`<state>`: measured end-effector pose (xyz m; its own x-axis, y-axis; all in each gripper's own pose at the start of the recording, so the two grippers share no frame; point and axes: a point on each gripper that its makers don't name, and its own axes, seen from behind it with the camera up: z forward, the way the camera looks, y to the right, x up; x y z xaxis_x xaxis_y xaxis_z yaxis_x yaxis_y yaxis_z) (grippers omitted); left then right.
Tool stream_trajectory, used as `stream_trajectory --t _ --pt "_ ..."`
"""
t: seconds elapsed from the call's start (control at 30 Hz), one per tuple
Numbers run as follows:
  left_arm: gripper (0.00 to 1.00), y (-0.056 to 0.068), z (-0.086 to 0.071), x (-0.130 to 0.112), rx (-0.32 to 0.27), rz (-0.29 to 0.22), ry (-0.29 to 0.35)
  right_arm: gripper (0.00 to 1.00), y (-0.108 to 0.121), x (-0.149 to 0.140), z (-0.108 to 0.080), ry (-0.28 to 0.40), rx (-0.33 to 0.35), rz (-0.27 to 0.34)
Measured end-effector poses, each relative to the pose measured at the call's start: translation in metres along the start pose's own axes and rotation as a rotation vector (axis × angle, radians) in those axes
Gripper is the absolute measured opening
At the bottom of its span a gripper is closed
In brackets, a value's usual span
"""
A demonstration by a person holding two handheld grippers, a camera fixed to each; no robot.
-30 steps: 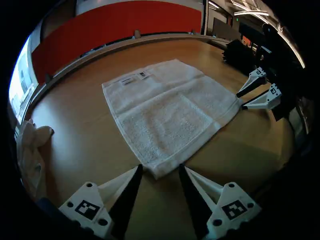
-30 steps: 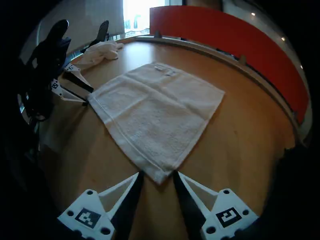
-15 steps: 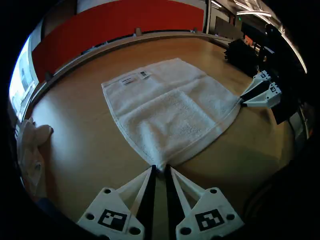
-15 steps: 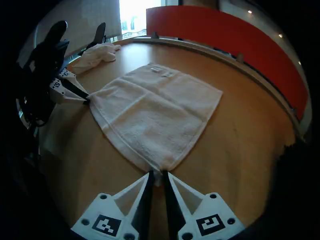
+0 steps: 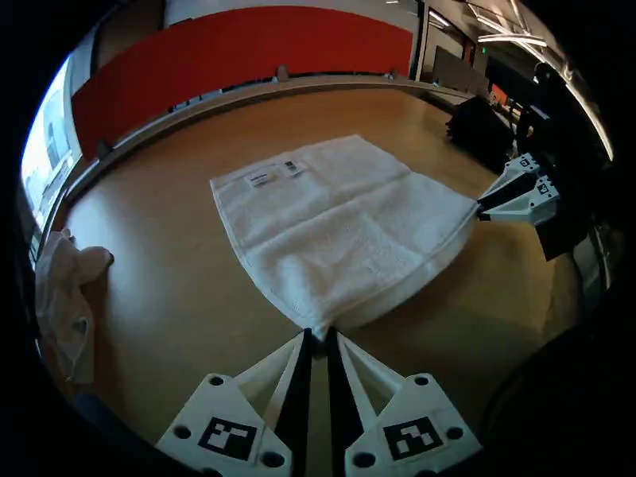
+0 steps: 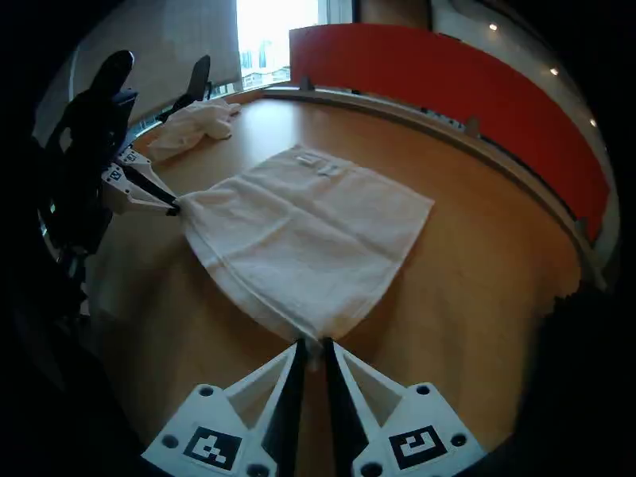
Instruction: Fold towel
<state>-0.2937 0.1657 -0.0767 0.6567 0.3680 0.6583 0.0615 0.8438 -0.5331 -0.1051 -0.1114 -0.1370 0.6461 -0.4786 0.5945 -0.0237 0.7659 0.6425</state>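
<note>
While towel [image 5: 342, 222] lies mid-frame on table [image 5: 159, 278], left gripper [image 5: 318, 334], bottom centre, clamps near corner; right gripper [image 6: 312, 346] clamps adjacent corner.

White sq. terry towel [image 5: 342, 215], far part flat, near edge + its 2 corners raised

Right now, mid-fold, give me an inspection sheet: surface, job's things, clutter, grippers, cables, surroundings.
Surface: wooden table with a raised rim along the far edge.
Job's things: white towel spread out, label at the far edge, near edge raised off the table.
Clutter: crumpled white cloth at the table's edge, apart from the towel; dark object, too dark to identify.
Grippers: left gripper and right gripper, fingers each shut on a towel corner.
Cables: nothing seen.
Surroundings: red panel behind the table; bright window.
</note>
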Motion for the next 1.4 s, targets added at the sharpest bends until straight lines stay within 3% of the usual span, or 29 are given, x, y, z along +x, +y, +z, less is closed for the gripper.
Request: stream_trajectory --t 0.63,1.03,1.4 --pt "0.13 0.017 -0.058 0.013 -0.018 -0.049 0.001 0.17 -0.021 0.023 -0.060 0.027 0.010 -0.026" --pt "0.13 0.028 -0.090 0.017 -0.031 -0.070 -0.002 0.17 -0.032 0.033 -0.087 0.033 0.018 -0.050" --pt "0.13 0.038 -0.100 0.015 -0.034 -0.075 -0.001 0.17 -0.036 0.032 -0.096 0.025 0.018 -0.057"
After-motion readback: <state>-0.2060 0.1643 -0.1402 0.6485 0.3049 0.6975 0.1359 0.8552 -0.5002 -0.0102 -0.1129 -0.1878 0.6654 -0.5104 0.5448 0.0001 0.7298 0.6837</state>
